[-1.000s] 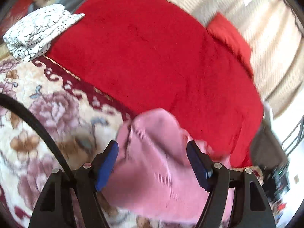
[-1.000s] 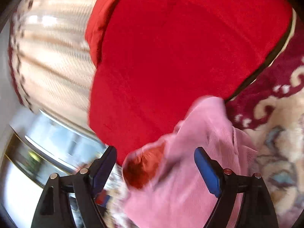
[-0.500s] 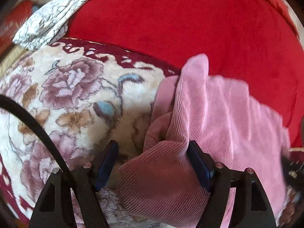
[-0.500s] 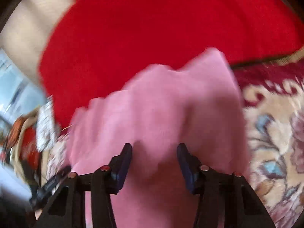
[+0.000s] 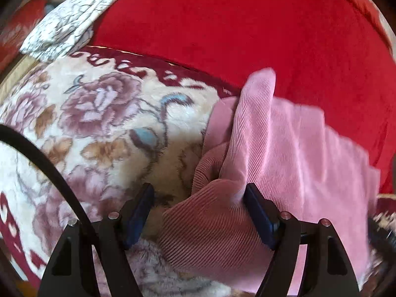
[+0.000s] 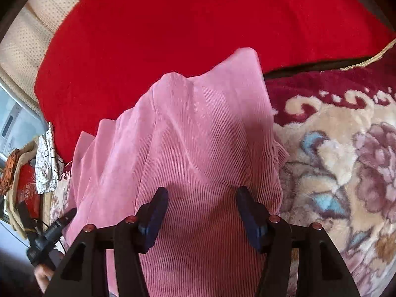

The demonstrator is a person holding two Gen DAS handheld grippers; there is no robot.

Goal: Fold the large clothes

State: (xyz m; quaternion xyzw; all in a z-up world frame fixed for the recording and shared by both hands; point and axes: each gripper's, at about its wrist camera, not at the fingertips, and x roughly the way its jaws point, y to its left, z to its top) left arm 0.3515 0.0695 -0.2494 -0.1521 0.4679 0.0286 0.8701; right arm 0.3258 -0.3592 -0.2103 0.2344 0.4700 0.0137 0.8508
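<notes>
A pink ribbed garment (image 5: 277,153) lies bunched on the floral blanket, partly over the red blanket. In the left wrist view my left gripper (image 5: 198,198) is open, its blue pads wide apart, with a fold of the pink cloth lying between them. In the right wrist view the same garment (image 6: 198,148) fills the middle, creased lengthwise. My right gripper (image 6: 201,200) is open just above the cloth, with pads on either side of a ridge of it.
A red blanket (image 5: 247,24) covers the far half of the bed. A floral fleece blanket (image 5: 99,123) covers the near half. A folded white crackle-pattern cloth (image 5: 69,29) lies at the back left. Clutter and a tool (image 6: 49,232) are at the left bed edge.
Both grippers have come down close over the pink garment. The right gripper's pads stand closer together than a second ago. The garment now lies spread lower on the bed.
</notes>
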